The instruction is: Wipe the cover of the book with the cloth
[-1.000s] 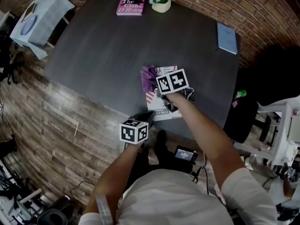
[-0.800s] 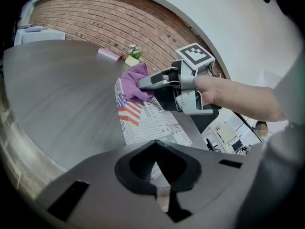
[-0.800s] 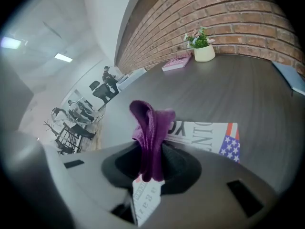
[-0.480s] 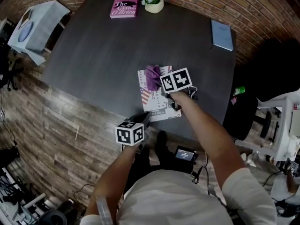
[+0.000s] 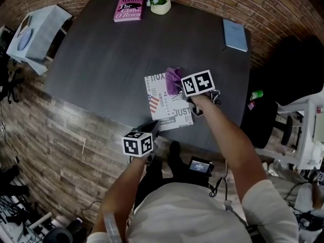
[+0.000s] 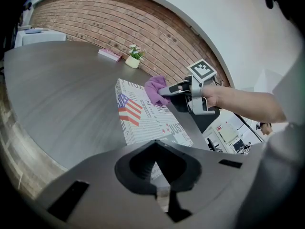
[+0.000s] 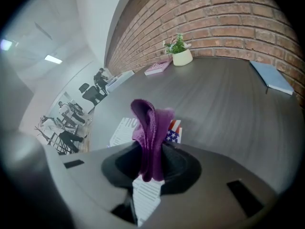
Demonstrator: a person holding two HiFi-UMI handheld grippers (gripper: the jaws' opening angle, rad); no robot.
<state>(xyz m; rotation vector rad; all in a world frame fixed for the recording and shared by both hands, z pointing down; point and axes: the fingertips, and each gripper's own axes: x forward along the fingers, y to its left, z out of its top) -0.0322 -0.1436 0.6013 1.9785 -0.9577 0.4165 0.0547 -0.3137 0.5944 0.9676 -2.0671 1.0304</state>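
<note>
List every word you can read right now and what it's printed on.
"JUST": large letters on the flag-cover book by the purple cloth; its other print is too small to read.
"Hilary Mantel": top of the pink book at the table's far edge.
"The ... O'Brien": same pink book; the middle word is blurred.
Blue book: no legible text.

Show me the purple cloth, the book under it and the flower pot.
purple cloth (image 7: 149,128), right gripper view, on its bunched middle fold.
book (image 5: 162,106), head view, on its bare printed cover.
flower pot (image 5: 160,8), head view, on the pot's white side.
</note>
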